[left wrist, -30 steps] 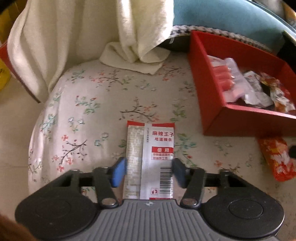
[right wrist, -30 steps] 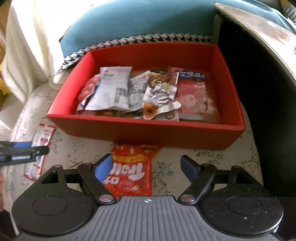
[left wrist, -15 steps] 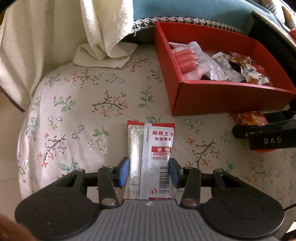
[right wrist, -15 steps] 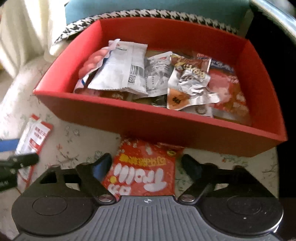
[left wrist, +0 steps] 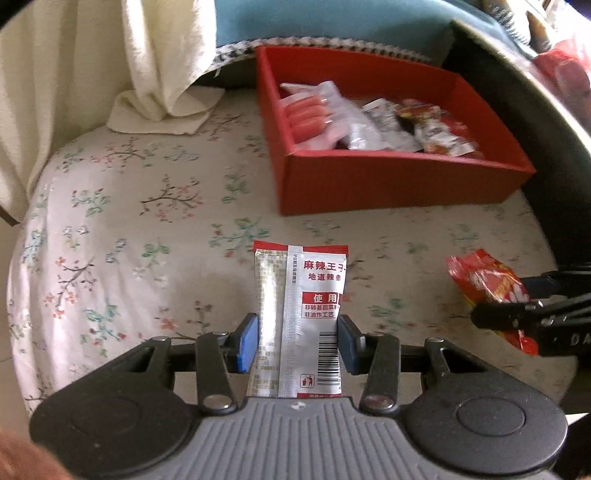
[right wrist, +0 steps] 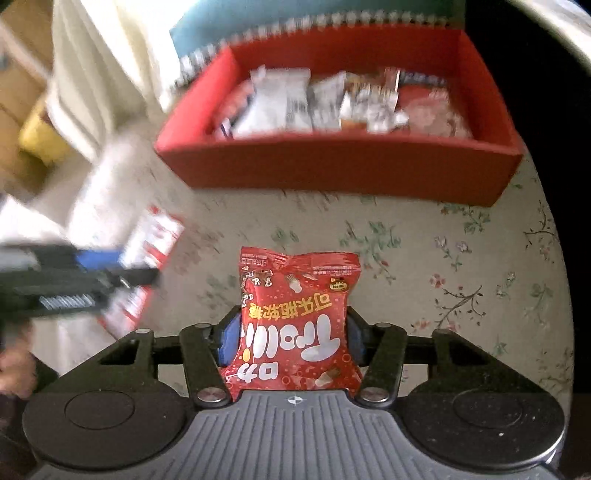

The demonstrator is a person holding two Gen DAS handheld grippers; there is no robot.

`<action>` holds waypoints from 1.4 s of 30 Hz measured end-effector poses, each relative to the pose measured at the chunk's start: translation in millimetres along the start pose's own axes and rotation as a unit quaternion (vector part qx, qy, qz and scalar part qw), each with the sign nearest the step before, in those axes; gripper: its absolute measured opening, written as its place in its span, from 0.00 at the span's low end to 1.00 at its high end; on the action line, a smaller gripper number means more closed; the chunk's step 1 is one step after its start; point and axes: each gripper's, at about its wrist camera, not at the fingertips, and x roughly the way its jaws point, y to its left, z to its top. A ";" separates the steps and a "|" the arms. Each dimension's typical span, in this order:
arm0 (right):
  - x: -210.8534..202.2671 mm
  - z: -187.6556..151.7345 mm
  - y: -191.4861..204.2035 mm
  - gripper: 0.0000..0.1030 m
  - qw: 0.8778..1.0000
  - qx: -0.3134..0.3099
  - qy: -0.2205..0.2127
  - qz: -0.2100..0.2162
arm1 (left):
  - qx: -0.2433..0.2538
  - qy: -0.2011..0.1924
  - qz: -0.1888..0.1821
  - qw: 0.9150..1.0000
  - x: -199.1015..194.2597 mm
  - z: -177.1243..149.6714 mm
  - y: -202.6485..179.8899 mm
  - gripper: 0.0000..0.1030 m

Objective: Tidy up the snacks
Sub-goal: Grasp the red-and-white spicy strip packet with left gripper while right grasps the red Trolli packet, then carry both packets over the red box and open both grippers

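A: While the silver-and-red spicy strip packet sits pinched between the left gripper's blue pads, held up off the floral cushion, what's new on the right?

B: Big change there. A sec ago the right gripper stood wide w/ the red Trolli gummy bag lying flat on the cloth just in front of the box. Now its jaws are closing in, pads pressing both sides of the bag, and the bag stands up between them.

A: So both tongs are loaded?

B: Looks that way. Left clamped on the packet, right nipping the gummy bag, still tightening. The left view shows that red bag off at the right edge w/ the other tool's black fingers on it.

A: And the red box?

B: Beyond both grippers, near the blue backrest. Already has a sausage pack at its left end plus other wrappers. Cream towel hangs at the left.

A: Meaning for the job?

B: No loose snack left on the cloth that I can see. My guess: what remains is carrying both over the near wall and dropping them in. Right view's blurry, so grip firmness is unclear.
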 end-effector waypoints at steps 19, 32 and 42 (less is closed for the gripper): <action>-57.9 64.0 -9.5 0.61 0.985 0.034 -0.167 0.016 | 0.010 -0.126 -0.012 0.992 -53.2 73.6 -32.3 0.37; -23.9 125.5 -22.3 0.61 0.985 0.026 -0.170 -0.032 | 0.029 -0.148 0.039 0.988 -14.8 133.7 -48.4 0.37; 10.6 132.9 -28.5 0.68 0.986 0.007 -0.133 -0.096 | 0.038 -0.119 0.054 0.991 23.2 147.1 -54.6 0.38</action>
